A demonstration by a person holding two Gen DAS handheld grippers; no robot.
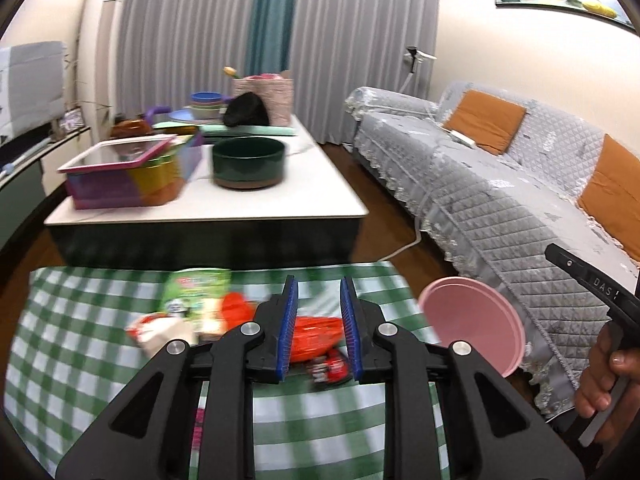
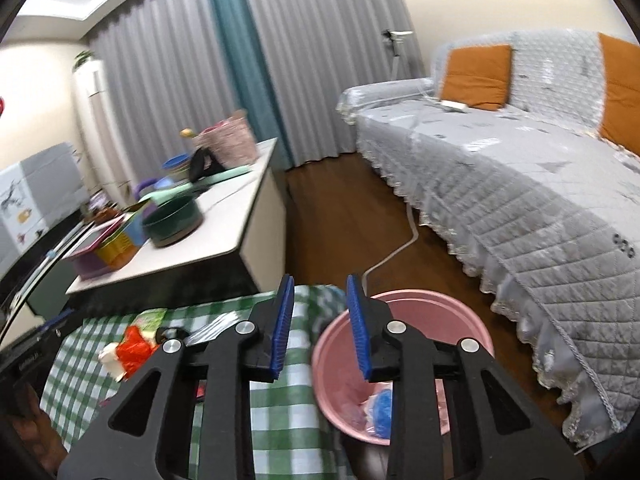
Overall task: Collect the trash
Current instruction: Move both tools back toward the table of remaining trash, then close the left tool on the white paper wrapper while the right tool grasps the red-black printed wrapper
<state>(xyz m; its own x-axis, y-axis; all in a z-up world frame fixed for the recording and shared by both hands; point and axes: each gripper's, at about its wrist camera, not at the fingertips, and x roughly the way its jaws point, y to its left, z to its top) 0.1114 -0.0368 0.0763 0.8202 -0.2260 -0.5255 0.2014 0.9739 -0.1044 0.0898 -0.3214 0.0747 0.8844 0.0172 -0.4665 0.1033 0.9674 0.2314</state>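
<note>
My left gripper [image 1: 318, 285] is over the green checked cloth [image 1: 80, 360], shut on an orange wrapper [image 1: 316, 334] that fills the gap between its blue pads. A blurred red wrapper [image 1: 329, 368] lies just under it. A green packet [image 1: 199, 292] and a crumpled white and red wrapper [image 1: 160, 330] lie to its left. The pink bin [image 2: 400, 360] stands on the floor at the cloth's right edge, with blue and pale trash [image 2: 380, 404] inside. My right gripper [image 2: 319, 282] hangs over the bin's left rim, open with nothing between its pads.
Behind the cloth stands a white coffee table [image 1: 280, 204] with a dark green bowl [image 1: 248, 164], a colourful box [image 1: 128, 176] and stacked bowls. A grey-covered sofa [image 1: 500, 184] runs along the right. A white cable [image 2: 396, 252] lies on the wood floor.
</note>
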